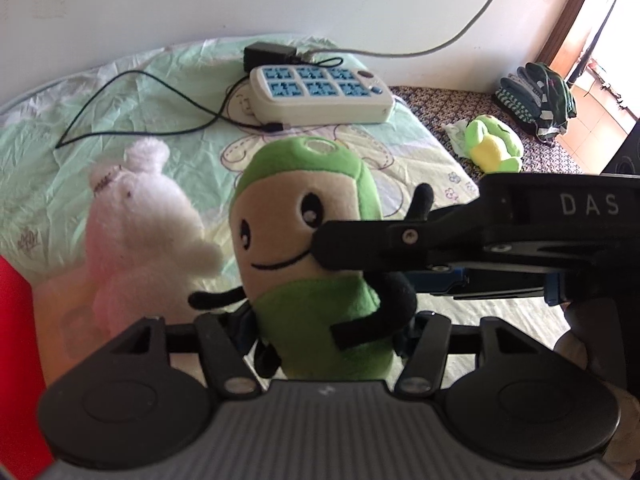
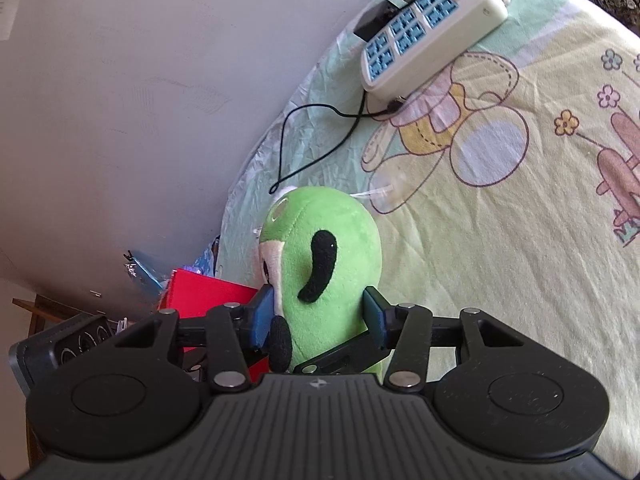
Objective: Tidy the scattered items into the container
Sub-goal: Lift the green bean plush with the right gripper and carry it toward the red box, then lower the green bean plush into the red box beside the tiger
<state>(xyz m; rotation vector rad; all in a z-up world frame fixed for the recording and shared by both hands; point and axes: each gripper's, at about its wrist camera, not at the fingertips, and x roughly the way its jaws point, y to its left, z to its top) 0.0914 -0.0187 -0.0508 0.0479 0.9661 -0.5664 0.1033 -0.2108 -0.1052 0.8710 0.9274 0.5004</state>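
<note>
A green plush toy (image 1: 312,216) with a cream smiling face and black arms stands upright above the bed. My left gripper (image 1: 324,332) is shut on its lower body. My right gripper (image 1: 360,268) reaches in from the right and grips the toy at face height; in the right wrist view its blue pads (image 2: 264,316) press both sides of the green plush toy (image 2: 328,248), with my right gripper (image 2: 320,314) shut on it. A white and pink plush (image 1: 136,216) lies just left of the toy. A red container (image 2: 200,292) sits at the bed's left edge, also visible as a red container (image 1: 12,340).
A cream power strip (image 1: 320,94) with a black adapter and black cable (image 1: 120,112) lies at the back of the green sheet. A small green frog plush (image 1: 494,144) and folded dark clothes (image 1: 536,100) rest on the patterned mattress at right. A wall runs behind.
</note>
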